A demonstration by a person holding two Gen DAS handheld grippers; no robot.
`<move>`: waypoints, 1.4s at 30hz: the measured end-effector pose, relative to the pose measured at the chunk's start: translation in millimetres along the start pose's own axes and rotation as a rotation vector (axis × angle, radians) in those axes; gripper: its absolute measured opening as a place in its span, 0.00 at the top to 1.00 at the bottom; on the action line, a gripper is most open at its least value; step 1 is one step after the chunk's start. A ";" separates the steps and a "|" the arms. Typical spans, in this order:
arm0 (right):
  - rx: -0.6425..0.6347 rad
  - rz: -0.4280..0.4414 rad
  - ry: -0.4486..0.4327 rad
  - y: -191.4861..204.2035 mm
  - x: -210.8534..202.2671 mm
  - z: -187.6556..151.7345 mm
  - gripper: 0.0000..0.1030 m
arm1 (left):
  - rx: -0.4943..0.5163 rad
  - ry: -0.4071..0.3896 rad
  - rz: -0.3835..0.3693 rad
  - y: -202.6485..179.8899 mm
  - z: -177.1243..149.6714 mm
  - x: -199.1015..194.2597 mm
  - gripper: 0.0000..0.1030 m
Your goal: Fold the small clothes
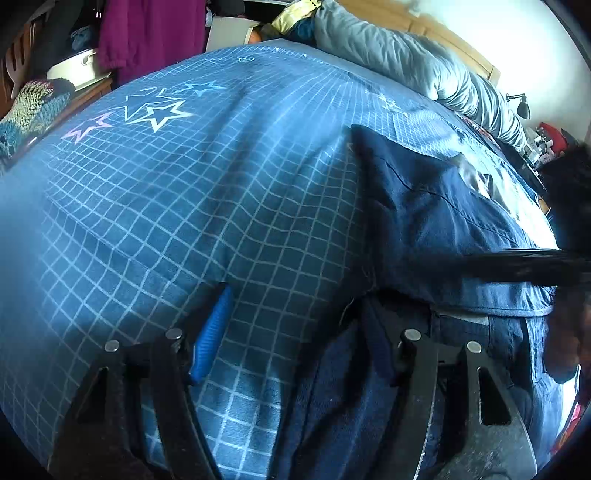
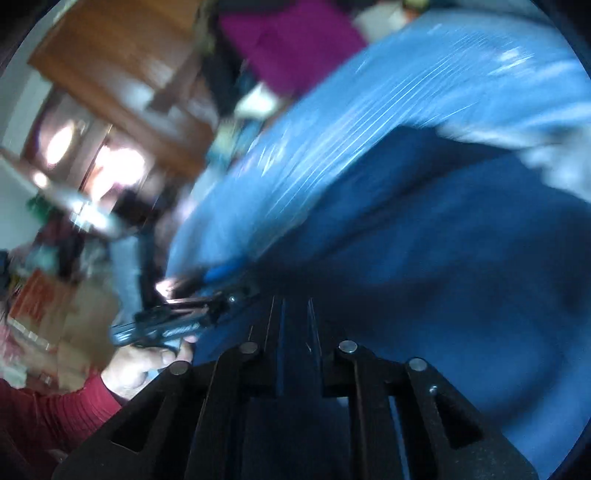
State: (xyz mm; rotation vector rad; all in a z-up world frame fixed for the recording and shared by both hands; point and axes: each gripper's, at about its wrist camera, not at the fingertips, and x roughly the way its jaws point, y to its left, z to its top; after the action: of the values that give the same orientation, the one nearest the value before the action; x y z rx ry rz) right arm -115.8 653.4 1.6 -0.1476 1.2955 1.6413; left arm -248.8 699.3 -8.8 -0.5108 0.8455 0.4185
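A dark navy garment lies on the blue checked bedspread, on the right of the left wrist view. My left gripper is open low over the bedspread, its blue left finger pad on the cover and its right finger at the garment's near edge. The right wrist view is blurred by motion. There my right gripper has its fingers close together over the navy garment; whether cloth is pinched between them does not show. The left gripper, held by a hand, shows at the left.
A grey duvet is bunched along the far side of the bed. A purple garment hangs at the back left beside a wooden cabinet with a white pot. A knitted blanket lies at the left edge.
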 end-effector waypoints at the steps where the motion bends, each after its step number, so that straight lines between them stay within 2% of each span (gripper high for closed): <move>1: 0.000 0.011 0.033 -3.0 16.3 6.4 0.84 | -0.004 0.000 -0.005 0.9 0.2 0.0 0.35; 3: 0.007 0.022 0.067 -8.2 43.9 15.6 0.85 | -0.026 -0.005 -0.031 6.1 0.2 -0.7 0.35; 4: 0.006 0.032 0.064 -9.7 52.7 18.9 0.94 | -0.039 -0.009 -0.044 9.2 0.0 -1.2 0.36; 7: 0.004 0.027 0.030 -12.1 71.2 28.8 1.00 | -0.085 -0.020 -0.080 19.1 0.4 -4.9 0.41; 11: -0.026 0.003 -0.008 -4.7 93.3 42.4 1.00 | -0.202 -0.045 -0.131 39.9 -6.0 -18.3 0.44; 14: -0.082 -0.015 0.017 13.5 111.2 50.2 1.00 | -0.223 -0.057 -0.144 44.4 -14.5 -25.8 0.44; 15: -0.095 -0.027 0.013 16.1 109.2 54.2 1.00 | -0.224 -0.060 -0.149 45.3 -15.9 -27.5 0.44; 16: -0.103 -0.038 -0.008 19.4 103.7 54.4 0.90 | -0.223 -0.062 -0.158 47.0 -17.3 -28.5 0.44; 17: -0.108 -0.034 -0.055 22.6 89.8 52.8 0.87 | -0.226 -0.064 -0.168 49.0 -18.0 -28.7 0.44; 19: -0.119 -0.017 -0.127 27.9 55.9 43.1 0.87 | -0.240 -0.078 -0.195 53.1 -19.6 -27.5 0.43; 21: -0.169 -0.044 -0.159 38.4 26.4 29.0 0.87 | -0.245 -0.091 -0.213 54.8 -20.9 -26.3 0.41; 24: -0.254 -0.110 -0.072 45.8 24.8 8.8 0.87 | -0.251 -0.102 -0.215 56.0 -21.0 -26.3 0.39; 27: -0.288 -0.131 0.039 45.2 61.8 6.1 0.87 | -0.259 -0.109 -0.228 57.3 -21.8 -27.2 0.39; 30: -0.247 -0.097 -0.001 37.7 85.1 24.3 0.95 | -0.264 -0.109 -0.238 58.3 -22.8 -28.1 0.38; 33: -0.231 -0.122 0.013 39.9 103.8 39.1 0.95 | -0.262 -0.109 -0.241 59.7 -24.5 -30.2 0.38; 35: -0.250 -0.117 0.011 50.0 95.2 40.6 0.84 | -0.272 -0.084 -0.208 57.6 -20.8 -35.9 0.38; 36: -0.251 -0.087 -0.017 54.7 80.6 40.5 0.84 | -0.259 -0.088 -0.189 52.0 -16.4 -43.9 0.38; 38: -0.245 -0.051 -0.094 56.7 45.2 42.0 0.81 | -0.152 -0.163 -0.215 30.1 -5.3 -65.1 0.34; 40: -0.225 -0.069 -0.146 45.6 13.7 43.0 0.76 | -0.030 -0.176 -0.245 2.5 8.7 -67.3 0.34; 42: -0.200 -0.119 -0.154 28.4 -2.6 45.3 0.73 | 0.008 -0.147 -0.294 -12.5 18.0 -51.0 0.39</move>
State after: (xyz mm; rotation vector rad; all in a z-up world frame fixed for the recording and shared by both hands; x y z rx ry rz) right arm -115.1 689.6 41.0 -0.2116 0.9879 1.6441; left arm -261.7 692.2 44.7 -0.5796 0.6188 0.1799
